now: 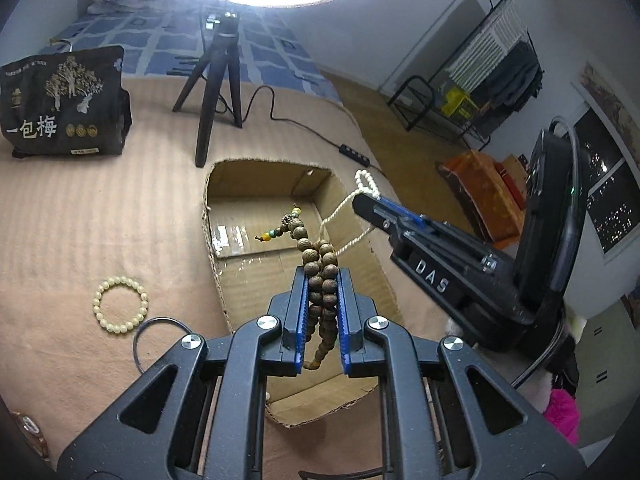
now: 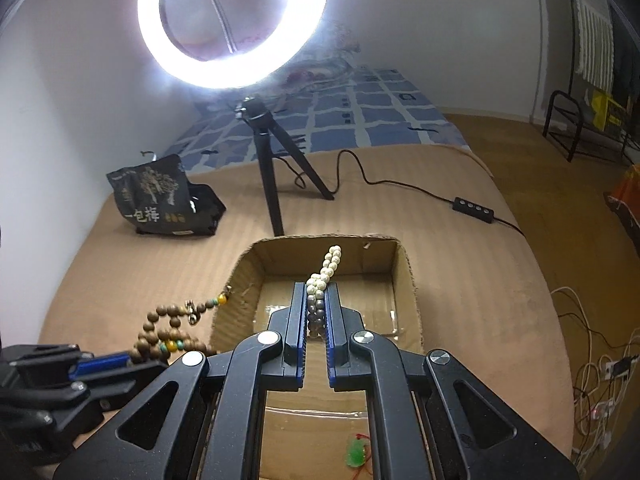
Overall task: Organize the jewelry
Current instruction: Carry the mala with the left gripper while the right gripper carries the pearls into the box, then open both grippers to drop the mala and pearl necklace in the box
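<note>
Left claw [image 1: 323,280], low centre of its own view, clamped on a bunched string of brown wooden beads [image 1: 318,276], strands pinched between the blue pads, a tasselled end with green and amber beads sticking up and leftward above the tips. Right claw [image 2: 316,300], low centre of its view, closed tight on a doubled pearl necklace [image 2: 326,270], white pearls rising past the tips, greyer ones down between the pads; in the left view, seen entering from the right with a thin loop of pearls trailing below. Both held over the open cardboard box [image 1: 256,184] at mid-frame, most likely so each piece can drop straight in without snagging the torn rim. Gripped by the bundle rather than a single strand, probably to stop swinging and tangling with the other string. Inside the box: shiny tape on the floor and, at the bottom of the right view, a small green pendant on a red cord [image 2: 357,454]; nothing else visible, though part of the floor hidden by the claws. Still outside, at lower left of the left view: a cream bead bracelet [image 1: 120,305] flat on the tan blanket [image 1: 100,216], and just beside it a thin dark ring [image 1: 160,340], partly hidden by the claw body. Further back, upper left: a black snack bag [image 1: 64,104] and a tripod [image 1: 214,84] under the ring lamp [image 2: 236,20], well apart from the box.
</note>
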Motion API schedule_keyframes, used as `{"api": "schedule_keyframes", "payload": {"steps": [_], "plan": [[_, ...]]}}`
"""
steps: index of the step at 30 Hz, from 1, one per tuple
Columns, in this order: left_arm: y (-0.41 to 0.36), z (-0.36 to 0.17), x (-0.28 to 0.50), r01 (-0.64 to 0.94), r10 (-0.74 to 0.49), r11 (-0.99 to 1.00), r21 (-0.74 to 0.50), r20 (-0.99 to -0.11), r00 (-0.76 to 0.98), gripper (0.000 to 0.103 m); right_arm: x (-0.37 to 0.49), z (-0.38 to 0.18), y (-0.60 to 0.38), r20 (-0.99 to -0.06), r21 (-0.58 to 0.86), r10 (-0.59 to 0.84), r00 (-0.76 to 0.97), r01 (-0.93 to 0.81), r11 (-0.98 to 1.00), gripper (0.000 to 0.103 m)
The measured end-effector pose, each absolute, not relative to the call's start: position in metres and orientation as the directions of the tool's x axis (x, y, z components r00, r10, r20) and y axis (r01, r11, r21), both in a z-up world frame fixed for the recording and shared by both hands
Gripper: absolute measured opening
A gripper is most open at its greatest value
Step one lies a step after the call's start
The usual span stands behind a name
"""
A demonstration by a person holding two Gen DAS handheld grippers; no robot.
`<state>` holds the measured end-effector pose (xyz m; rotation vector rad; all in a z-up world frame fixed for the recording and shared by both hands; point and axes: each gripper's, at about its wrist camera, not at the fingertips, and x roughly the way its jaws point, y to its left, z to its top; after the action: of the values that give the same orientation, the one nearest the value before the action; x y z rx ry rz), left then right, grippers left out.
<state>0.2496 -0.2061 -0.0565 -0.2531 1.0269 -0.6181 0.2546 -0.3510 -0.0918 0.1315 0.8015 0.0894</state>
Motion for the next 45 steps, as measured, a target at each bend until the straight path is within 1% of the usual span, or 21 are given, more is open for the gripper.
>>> {"api": "schedule_keyframes", "payload": {"steps": [9,10,12,14,28,35,37,40,41,42,43,44,45], "plan": [[-0.212,-0.063,0.247,0.375,-0.573,0.81,-0.451,-0.744,0.344,0.011,0.254,-0.093,-0.356,-0.721,0.14,0.108,0.685,-0.009,0.99,0.007],[-0.212,-0.063,0.247,0.377,-0.573,0.81,-0.45,-0.746,0.34,0.011,0.253,-0.093,-0.357,-0.723,0.137,0.103,0.683,-0.004,0.991,0.009],[-0.212,-0.063,0.246,0.38,-0.565,0.814,-0.439,-0.75,0.344,0.011,0.253,-0.092,-0.358,-0.723,0.137,0.098,0.684,0.002,0.991,0.019],[-0.213,-0.064,0.246,0.379,-0.557,0.819,-0.43,-0.754,0.348,0.011,0.252,-0.09,-0.36,-0.718,0.138,0.094,0.69,0.009,0.99,0.024],[-0.192,-0.057,0.238,0.371,-0.511,0.848,-0.377,-0.765,0.391,0.011,0.24,-0.079,-0.358,-0.705,0.147,0.099,0.703,0.008,0.989,0.025],[-0.164,-0.047,0.232,0.351,-0.454,0.881,-0.316,-0.771,0.446,0.011,0.23,-0.065,-0.346,-0.686,0.152,0.12,0.717,-0.019,0.988,0.025],[-0.155,-0.044,0.23,0.34,-0.438,0.89,-0.302,-0.772,0.461,0.014,0.226,-0.061,-0.34,-0.68,0.151,0.128,0.722,-0.033,0.988,0.025],[-0.137,-0.039,0.227,0.32,-0.408,0.906,-0.276,-0.77,0.492,0.022,0.224,-0.057,-0.33,-0.676,0.159,0.151,0.721,-0.057,0.986,0.025],[-0.13,-0.037,0.227,0.311,-0.398,0.911,-0.269,-0.769,0.5,0.027,0.223,-0.056,-0.326,-0.675,0.164,0.161,0.72,-0.067,0.984,0.025],[-0.121,-0.035,0.226,0.298,-0.383,0.919,-0.259,-0.768,0.514,0.034,0.221,-0.055,-0.321,-0.673,0.17,0.173,0.719,-0.077,0.982,0.029],[-0.116,-0.034,0.224,0.292,-0.373,0.923,-0.25,-0.767,0.522,0.035,0.221,-0.055,-0.318,-0.673,0.174,0.181,0.717,-0.084,0.981,0.032],[-0.107,-0.032,0.222,0.282,-0.355,0.93,-0.234,-0.766,0.536,0.037,0.219,-0.055,-0.312,-0.671,0.177,0.192,0.716,-0.097,0.979,0.039],[-0.1,-0.031,0.221,0.273,-0.337,0.937,-0.218,-0.767,0.546,0.037,0.217,-0.054,-0.306,-0.669,0.175,0.202,0.715,-0.113,0.978,0.043]]}}
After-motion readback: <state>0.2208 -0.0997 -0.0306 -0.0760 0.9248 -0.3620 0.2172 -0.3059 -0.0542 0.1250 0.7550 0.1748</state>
